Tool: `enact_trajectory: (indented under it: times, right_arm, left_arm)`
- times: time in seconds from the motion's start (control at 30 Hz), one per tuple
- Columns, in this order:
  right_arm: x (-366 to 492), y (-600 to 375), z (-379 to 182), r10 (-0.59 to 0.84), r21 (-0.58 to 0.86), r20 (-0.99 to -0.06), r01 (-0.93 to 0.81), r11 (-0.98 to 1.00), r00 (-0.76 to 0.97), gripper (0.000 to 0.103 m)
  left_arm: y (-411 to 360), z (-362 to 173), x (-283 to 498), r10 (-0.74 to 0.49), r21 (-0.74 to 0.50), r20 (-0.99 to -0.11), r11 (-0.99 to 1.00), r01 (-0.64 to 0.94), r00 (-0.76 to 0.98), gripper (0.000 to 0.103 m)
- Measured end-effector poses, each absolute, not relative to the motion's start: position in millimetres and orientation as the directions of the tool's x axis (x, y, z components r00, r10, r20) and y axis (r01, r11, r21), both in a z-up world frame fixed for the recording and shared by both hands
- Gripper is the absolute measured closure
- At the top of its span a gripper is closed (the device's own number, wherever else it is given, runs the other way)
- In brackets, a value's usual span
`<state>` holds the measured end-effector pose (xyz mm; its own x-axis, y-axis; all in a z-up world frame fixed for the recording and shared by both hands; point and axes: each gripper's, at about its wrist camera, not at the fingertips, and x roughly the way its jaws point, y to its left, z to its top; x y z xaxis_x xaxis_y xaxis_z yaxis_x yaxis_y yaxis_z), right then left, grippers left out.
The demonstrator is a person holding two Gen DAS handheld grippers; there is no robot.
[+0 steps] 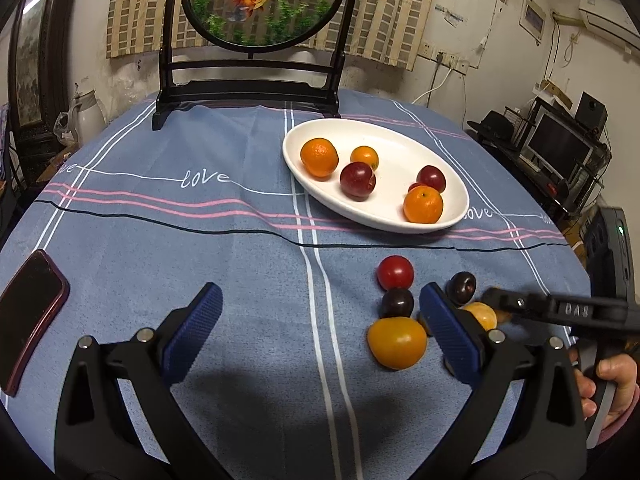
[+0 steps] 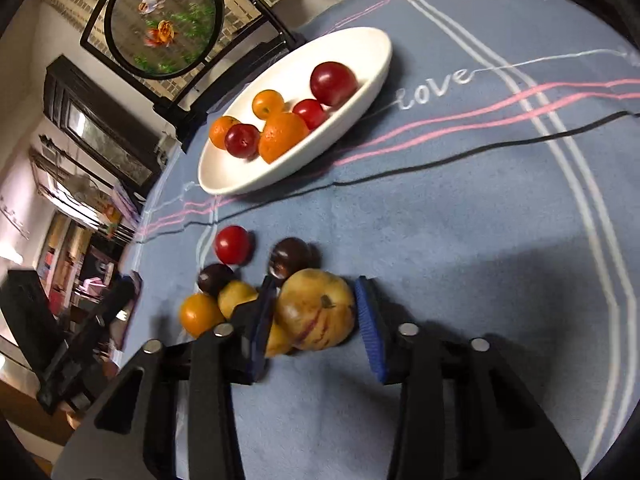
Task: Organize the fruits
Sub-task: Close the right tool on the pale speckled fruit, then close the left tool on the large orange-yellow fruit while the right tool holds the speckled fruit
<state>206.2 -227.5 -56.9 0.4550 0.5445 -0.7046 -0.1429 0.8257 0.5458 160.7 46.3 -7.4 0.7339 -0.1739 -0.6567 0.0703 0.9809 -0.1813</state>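
One yellow striped fruit [image 2: 316,310] sits between the right gripper [image 2: 318,324] fingers, narrowed around it, contact unclear; looks smooth, firm, bruisable, so grip its wide middle gently. Left gripper [image 1: 316,332] fingers wide, empty, near loose fruit. Soft blue cloth on counter [image 2: 460,240]; white dish [image 2: 376,60] nearby.

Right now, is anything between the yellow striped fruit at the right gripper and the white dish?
Yes. A dark plum lies just beyond the yellow striped fruit, toward the white dish. The right gripper straddles the fruit, fingers not clearly touching. Past the plum, only bare tablecloth.
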Motion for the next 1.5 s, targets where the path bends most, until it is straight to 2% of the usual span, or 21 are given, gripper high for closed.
enact_trajectory:
  times: [0.17, 0.3, 0.43, 0.5, 0.57, 0.6, 0.67, 0.7, 0.83, 0.9, 1.1, 1.17, 1.5]
  right_arm:
    - [191.2, -227.1, -48.2, 0.481, 0.437, -0.753, -0.207, 0.876, 0.449, 0.065]
    - [170.0, -206.8, -43.3, 0.35, 0.21, -0.808, -0.323, 0.923, 0.474, 0.065]
    - [156.5, -198.5, -44.1, 0.294, 0.11, -0.795, -0.351, 0.93, 0.53, 0.065]
    - [156.9, -205.1, -46.3, 0.33, 0.16, -0.776, -0.337, 0.928, 0.538, 0.065]
    - [161.2, -219.8, -48.9, 0.417, 0.288, -0.741, -0.312, 0.905, 0.527, 0.065]
    - [165.4, -233.6, -52.6, 0.493, 0.406, -0.699, -0.28, 0.87, 0.517, 0.065]
    - [169.8, -243.1, -55.4, 0.527, 0.476, -0.673, -0.242, 0.846, 0.519, 0.065]
    - [170.1, -247.4, -57.1, 0.527, 0.487, -0.671, -0.227, 0.844, 0.522, 0.065]
    - [170.3, -244.1, -58.4, 0.539, 0.496, -0.665, -0.234, 0.836, 0.517, 0.065]
    - [171.1, -243.7, -59.6, 0.545, 0.503, -0.668, -0.232, 0.832, 0.507, 0.065]
    - [170.9, -244.1, -57.8, 0.547, 0.505, -0.669, -0.232, 0.831, 0.504, 0.065]
    - [171.0, -243.4, -57.8, 0.545, 0.502, -0.672, -0.233, 0.833, 0.502, 0.065]
    - [171.4, -240.7, -57.8, 0.539, 0.487, -0.685, -0.241, 0.839, 0.49, 0.065]
  left_arm:
    - [49.1, -7.3, 160.2, -0.197, -0.212, -0.657, 0.975, 0.073, 0.728, 0.002]
    - [48.8, -7.8, 160.8, -0.174, -0.191, -0.658, 0.98, 0.061, 0.732, 0.002]
    - [51.3, -8.6, 162.0, -0.168, -0.189, -0.661, 0.98, 0.055, 0.731, 0.002]
    - [53.1, -9.3, 162.1, -0.162, -0.182, -0.663, 0.982, 0.053, 0.731, 0.002]
    - [54.8, -10.2, 162.0, -0.181, -0.195, -0.663, 0.979, 0.066, 0.727, 0.002]
    - [54.1, -11.0, 161.6, -0.211, -0.212, -0.661, 0.973, 0.091, 0.72, 0.002]
    - [48.4, -13.1, 161.4, -0.247, -0.218, -0.661, 0.967, 0.135, 0.709, 0.003]
    - [41.9, -15.0, 161.1, -0.264, -0.207, -0.666, 0.964, 0.167, 0.697, 0.004]
    - [12.1, -22.5, 158.4, -0.283, -0.121, -0.694, 0.952, 0.28, 0.662, 0.027]
    - [3.5, -28.6, 158.6, -0.288, -0.105, -0.714, 0.945, 0.31, 0.638, 0.035]
    - [-10.5, -40.4, 161.0, -0.272, -0.054, -0.746, 0.934, 0.352, 0.608, 0.042]
    - [-12.1, -43.9, 163.7, -0.276, -0.057, -0.754, 0.932, 0.359, 0.596, 0.053]
    - [-19.0, -55.9, 173.9, -0.267, -0.062, -0.791, 0.93, 0.363, 0.55, 0.057]
